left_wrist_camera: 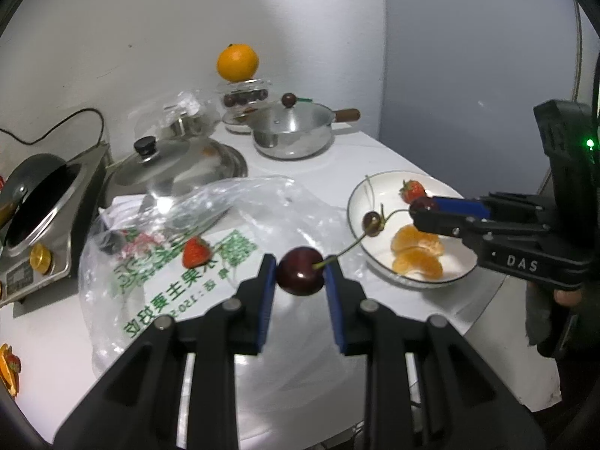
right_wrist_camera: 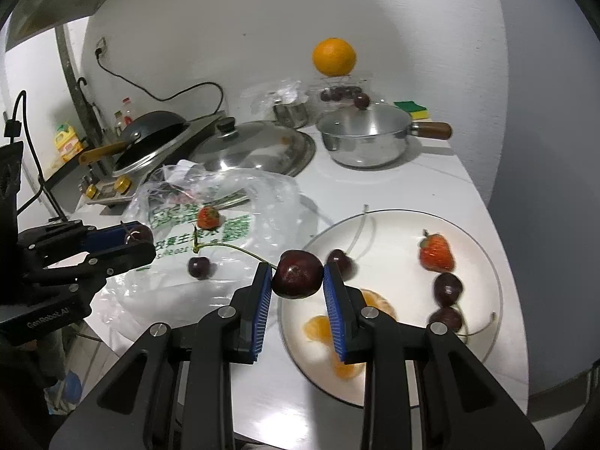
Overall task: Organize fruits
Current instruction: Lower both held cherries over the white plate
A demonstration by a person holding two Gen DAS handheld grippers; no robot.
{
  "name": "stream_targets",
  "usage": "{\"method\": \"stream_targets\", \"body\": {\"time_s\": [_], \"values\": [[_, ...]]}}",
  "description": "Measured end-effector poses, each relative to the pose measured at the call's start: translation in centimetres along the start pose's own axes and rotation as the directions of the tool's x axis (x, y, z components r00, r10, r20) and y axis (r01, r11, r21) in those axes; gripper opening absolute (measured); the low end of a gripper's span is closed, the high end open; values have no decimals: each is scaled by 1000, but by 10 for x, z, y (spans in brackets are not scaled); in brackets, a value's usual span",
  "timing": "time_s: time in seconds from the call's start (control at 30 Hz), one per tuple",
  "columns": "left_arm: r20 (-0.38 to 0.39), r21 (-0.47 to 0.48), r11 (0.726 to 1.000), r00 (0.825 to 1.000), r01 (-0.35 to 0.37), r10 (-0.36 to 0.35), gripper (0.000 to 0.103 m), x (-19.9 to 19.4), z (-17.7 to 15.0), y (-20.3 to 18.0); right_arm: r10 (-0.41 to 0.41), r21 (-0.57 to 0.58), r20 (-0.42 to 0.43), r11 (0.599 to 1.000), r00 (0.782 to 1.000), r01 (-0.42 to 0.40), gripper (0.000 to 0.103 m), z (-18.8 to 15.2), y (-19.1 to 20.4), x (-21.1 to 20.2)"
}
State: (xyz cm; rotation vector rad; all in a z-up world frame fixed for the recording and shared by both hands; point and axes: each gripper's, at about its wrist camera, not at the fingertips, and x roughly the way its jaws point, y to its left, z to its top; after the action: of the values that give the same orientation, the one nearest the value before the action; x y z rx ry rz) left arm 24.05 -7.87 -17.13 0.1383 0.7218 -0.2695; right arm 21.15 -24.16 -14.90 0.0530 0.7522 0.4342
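Note:
My left gripper (left_wrist_camera: 300,273) is shut on a dark cherry (left_wrist_camera: 300,270) with a green stem, held above the plastic bag (left_wrist_camera: 210,262). My right gripper (right_wrist_camera: 298,275) is shut on another dark cherry (right_wrist_camera: 297,273) at the left rim of the white plate (right_wrist_camera: 483,262). The plate holds a strawberry (right_wrist_camera: 435,252), several cherries (right_wrist_camera: 448,288) and orange segments (right_wrist_camera: 318,328). On the bag lie a strawberry (right_wrist_camera: 208,217) and a loose cherry (right_wrist_camera: 198,267). In the left wrist view the right gripper (left_wrist_camera: 422,208) is over the plate (left_wrist_camera: 360,195).
A steel pot (right_wrist_camera: 363,138) with a wooden handle, a large glass lid (right_wrist_camera: 255,146), a black pan on a cooker (right_wrist_camera: 150,138) and an orange (right_wrist_camera: 333,56) on a clear cherry box stand at the back. The table's edge runs close on the right.

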Motion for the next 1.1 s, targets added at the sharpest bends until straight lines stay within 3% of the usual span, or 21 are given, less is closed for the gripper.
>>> {"method": "stream_targets", "body": {"time_s": [1.1], "values": [[-74,74,992,993,100,-95,27,64,29,-61,-45,81,-16,996,999,46,30,-5,-77,7]]}}
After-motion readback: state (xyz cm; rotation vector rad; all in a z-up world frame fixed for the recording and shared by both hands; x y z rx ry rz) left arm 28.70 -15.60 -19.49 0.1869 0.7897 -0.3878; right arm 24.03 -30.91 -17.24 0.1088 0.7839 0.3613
